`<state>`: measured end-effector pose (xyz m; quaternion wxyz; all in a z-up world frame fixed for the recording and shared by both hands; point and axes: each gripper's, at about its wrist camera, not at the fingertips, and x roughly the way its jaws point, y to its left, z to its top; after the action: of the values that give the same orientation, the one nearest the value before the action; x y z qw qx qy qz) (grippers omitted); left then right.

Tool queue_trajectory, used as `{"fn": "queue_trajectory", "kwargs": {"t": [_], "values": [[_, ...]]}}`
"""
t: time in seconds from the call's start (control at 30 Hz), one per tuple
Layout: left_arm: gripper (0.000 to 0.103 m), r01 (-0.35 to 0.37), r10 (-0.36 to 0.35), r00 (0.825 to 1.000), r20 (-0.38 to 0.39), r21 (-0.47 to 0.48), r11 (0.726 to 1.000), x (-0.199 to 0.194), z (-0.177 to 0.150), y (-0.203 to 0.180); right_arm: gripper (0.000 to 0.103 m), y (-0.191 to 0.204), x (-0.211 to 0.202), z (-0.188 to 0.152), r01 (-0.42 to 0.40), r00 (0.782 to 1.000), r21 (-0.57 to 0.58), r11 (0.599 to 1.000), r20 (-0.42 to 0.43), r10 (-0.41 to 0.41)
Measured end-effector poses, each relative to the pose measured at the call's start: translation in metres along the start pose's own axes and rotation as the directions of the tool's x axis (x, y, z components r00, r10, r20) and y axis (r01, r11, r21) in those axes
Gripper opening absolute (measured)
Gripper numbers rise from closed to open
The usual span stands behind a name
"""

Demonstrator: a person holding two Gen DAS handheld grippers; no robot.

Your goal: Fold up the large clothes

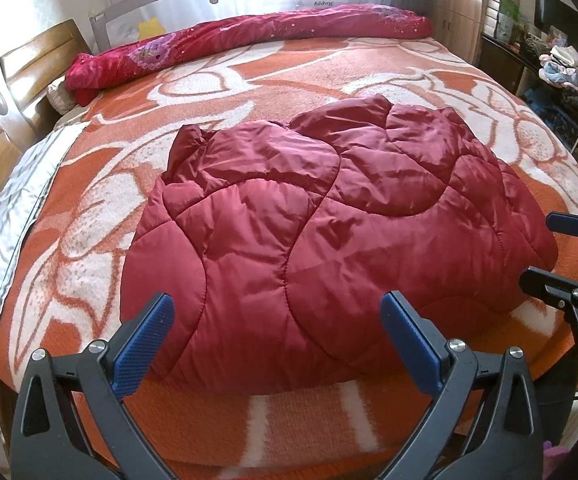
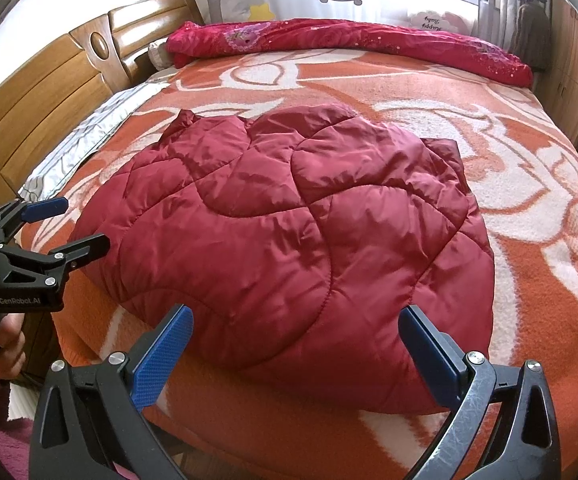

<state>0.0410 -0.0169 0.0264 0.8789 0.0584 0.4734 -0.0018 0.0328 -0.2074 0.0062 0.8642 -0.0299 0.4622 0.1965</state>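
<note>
A dark red quilted padded jacket point(image 1: 329, 232) lies in a folded bundle on the bed near its front edge; it also shows in the right wrist view point(image 2: 289, 248). My left gripper point(image 1: 277, 316) is open and empty, hovering just above the jacket's near edge. My right gripper point(image 2: 295, 328) is open and empty, also over the near edge. Each gripper shows in the other's view: the right one point(image 1: 537, 248) at the jacket's right side, the left one point(image 2: 81, 226) at its left side, both open.
The bed is covered by an orange and white flowered blanket point(image 1: 249, 80). A rolled red floral quilt point(image 1: 249, 36) lies along the far side by a bed rail. A wooden headboard point(image 2: 49, 80) and grey pillow point(image 1: 13, 224) are at the left. A cluttered shelf point(image 1: 561, 64) stands at the right.
</note>
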Motion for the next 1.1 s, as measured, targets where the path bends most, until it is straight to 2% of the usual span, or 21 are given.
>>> {"fn": "queue_trajectory", "kwargs": {"t": [1.1], "values": [[0.103, -0.007, 0.006, 0.999, 0.033, 0.028, 1.0, -0.0056, 0.0071, -0.0013, 0.103, -0.0024, -0.0058, 0.0087, 0.007, 1.0, 0.001, 1.0, 0.014, -0.007]]}}
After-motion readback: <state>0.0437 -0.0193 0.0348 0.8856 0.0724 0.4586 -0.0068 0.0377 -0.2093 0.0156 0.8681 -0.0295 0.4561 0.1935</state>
